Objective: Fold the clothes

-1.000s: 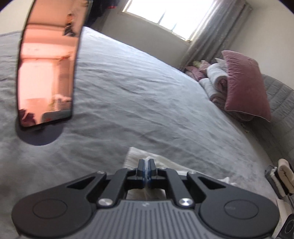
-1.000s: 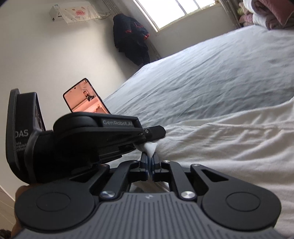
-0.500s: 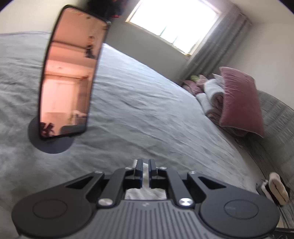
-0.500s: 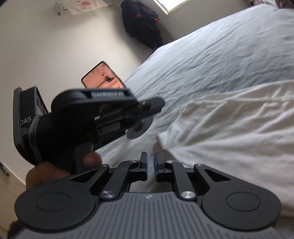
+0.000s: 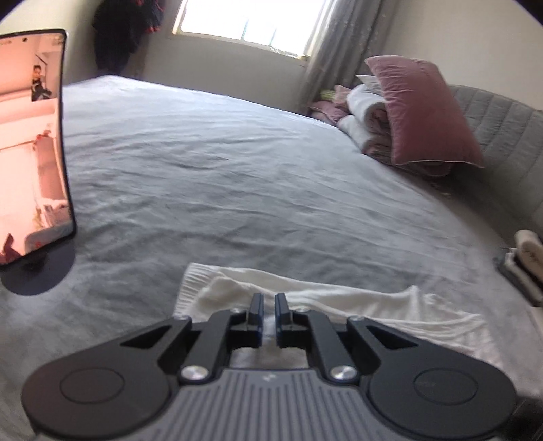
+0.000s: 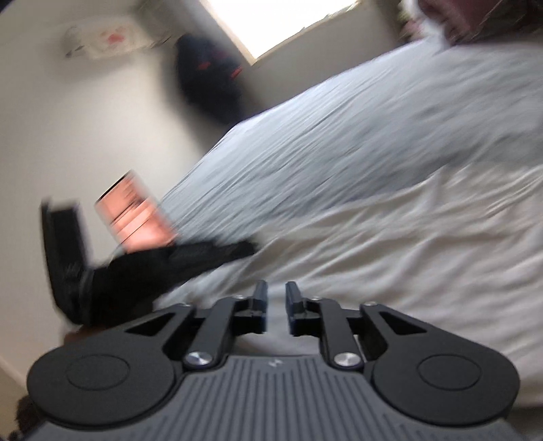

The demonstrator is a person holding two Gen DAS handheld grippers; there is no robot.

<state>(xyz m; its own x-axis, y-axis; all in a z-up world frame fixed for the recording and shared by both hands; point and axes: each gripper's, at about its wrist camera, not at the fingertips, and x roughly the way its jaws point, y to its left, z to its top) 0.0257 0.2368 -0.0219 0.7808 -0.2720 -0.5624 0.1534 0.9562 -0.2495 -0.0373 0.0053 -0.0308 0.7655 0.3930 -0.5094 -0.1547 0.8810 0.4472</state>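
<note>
Left wrist view: sharp, white knit garment (image 5: 305,298) lying crosswise on grey bed (image 5: 220,176), ribbed hem leftward, left hand-held gripper (image 5: 268,313) slightly parted above it. Right wrist view: blurred, right hand-held gripper (image 6: 275,307) parted, empty.

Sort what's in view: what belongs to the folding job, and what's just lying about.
Job:
white garment on the grey bed
left claw, open
right claw, open

Lying about:
phone on a stand
pink pillow
folded bedding
dark jacket hanging by the window
</note>
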